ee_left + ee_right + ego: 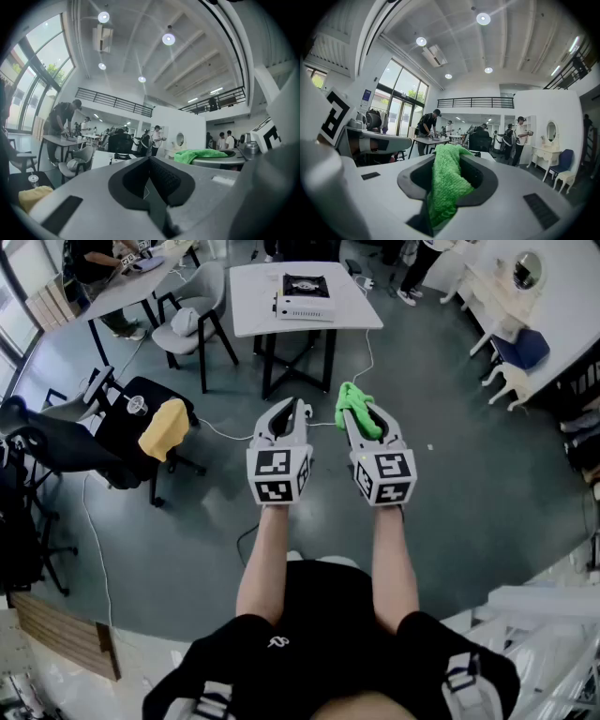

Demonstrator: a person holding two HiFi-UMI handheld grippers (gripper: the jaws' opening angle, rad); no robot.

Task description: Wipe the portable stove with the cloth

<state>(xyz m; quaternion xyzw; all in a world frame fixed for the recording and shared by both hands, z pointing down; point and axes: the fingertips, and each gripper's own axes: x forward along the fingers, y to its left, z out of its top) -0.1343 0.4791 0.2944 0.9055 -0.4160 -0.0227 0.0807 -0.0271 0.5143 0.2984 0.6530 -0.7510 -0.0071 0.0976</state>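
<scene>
cloth (446, 180): lower end hidden inside the right gripper (360, 416), pinched between its jaws.
portable stove (305, 296): distant, details too small.
person (94, 261): cut by top edge.

The cloth (446, 183) looked to me like fluffy green pile fabric, soft and matt. The right gripper (449, 152) and left gripper (151, 161) had smooth, matt grey shells that looked like plastic. Finely ribbed black pads (165, 179) lined the left one. The table (251, 306) top was smooth and white, and the floor (450, 474) a dull grey.
</scene>
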